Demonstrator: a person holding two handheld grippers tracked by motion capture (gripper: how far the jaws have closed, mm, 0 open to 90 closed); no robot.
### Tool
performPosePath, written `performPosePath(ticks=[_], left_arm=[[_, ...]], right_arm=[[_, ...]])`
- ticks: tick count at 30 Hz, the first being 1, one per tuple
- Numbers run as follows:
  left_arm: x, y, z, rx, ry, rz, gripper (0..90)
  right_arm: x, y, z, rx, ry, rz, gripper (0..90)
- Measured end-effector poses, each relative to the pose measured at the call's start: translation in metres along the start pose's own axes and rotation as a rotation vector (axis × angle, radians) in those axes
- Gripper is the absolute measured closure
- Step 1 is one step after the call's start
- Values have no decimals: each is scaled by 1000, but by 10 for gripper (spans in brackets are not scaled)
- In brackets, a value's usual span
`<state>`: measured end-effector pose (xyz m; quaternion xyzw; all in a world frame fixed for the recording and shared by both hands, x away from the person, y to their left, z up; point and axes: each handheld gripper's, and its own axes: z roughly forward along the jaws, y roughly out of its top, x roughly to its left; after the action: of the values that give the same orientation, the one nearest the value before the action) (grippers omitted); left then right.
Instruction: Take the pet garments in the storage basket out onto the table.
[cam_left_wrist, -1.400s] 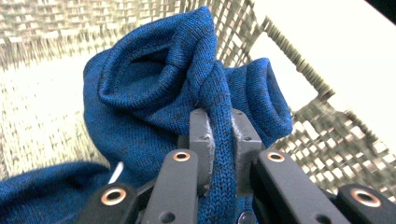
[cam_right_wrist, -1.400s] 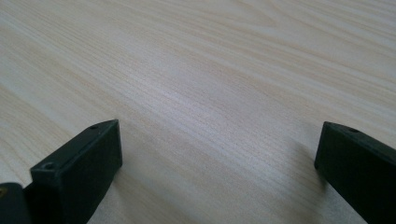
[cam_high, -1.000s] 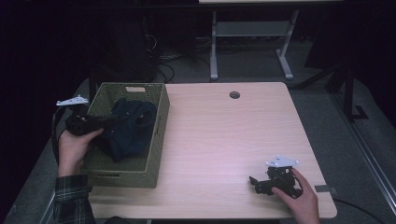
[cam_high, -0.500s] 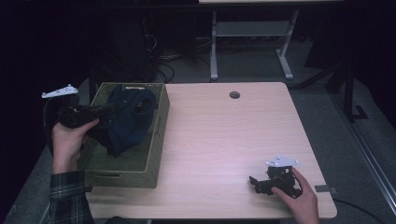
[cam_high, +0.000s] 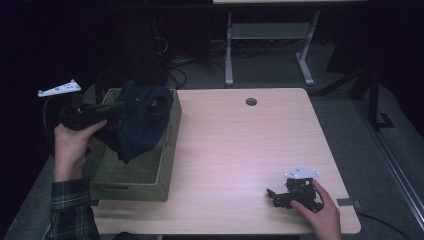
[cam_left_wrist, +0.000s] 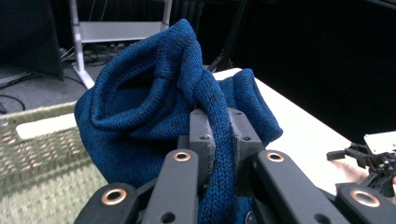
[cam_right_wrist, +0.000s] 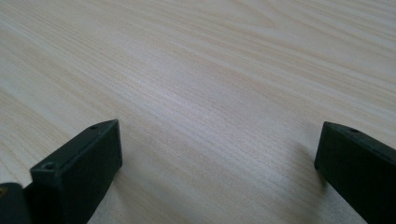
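The left gripper pinches a fold of a bunched, dark blue knitted sweater above the basket; the right gripper gapes wide

Open tabletop spans the middle, free for passage between the woven basket at the left edge and the right gripper resting near the front right corner. The basket's walls and the blue knitted garment hanging above it block the left side. A small round hole marks the far edge.
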<state>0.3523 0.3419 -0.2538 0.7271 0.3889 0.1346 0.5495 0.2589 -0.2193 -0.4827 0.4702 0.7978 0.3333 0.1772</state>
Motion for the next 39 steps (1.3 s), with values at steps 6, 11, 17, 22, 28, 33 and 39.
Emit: performPosePath(ticks=[6,11,17,22,28,33,39], left_arm=[[-11,11,10,-8,-23,28,822],[-20,18,22,-13,-50,40,822],[-31,26,38,-10,-88,61,822],[-41,33,52,-12,-121,70,822],[-54,42,67,-12,-155,86,823],[-67,48,81,-13,-185,104,823],[-79,54,96,-1,-209,117,823]], right_arm=[[0,0,0,-1,0,-1,4],[0,0,0,-1,0,-2,4],[0,0,0,-1,1,1,4],[-1,0,0,-2,4,-3,4],[-1,1,1,-2,7,-5,4],[-1,1,1,-2,7,-6,4],[-1,1,1,-2,8,-6,4]])
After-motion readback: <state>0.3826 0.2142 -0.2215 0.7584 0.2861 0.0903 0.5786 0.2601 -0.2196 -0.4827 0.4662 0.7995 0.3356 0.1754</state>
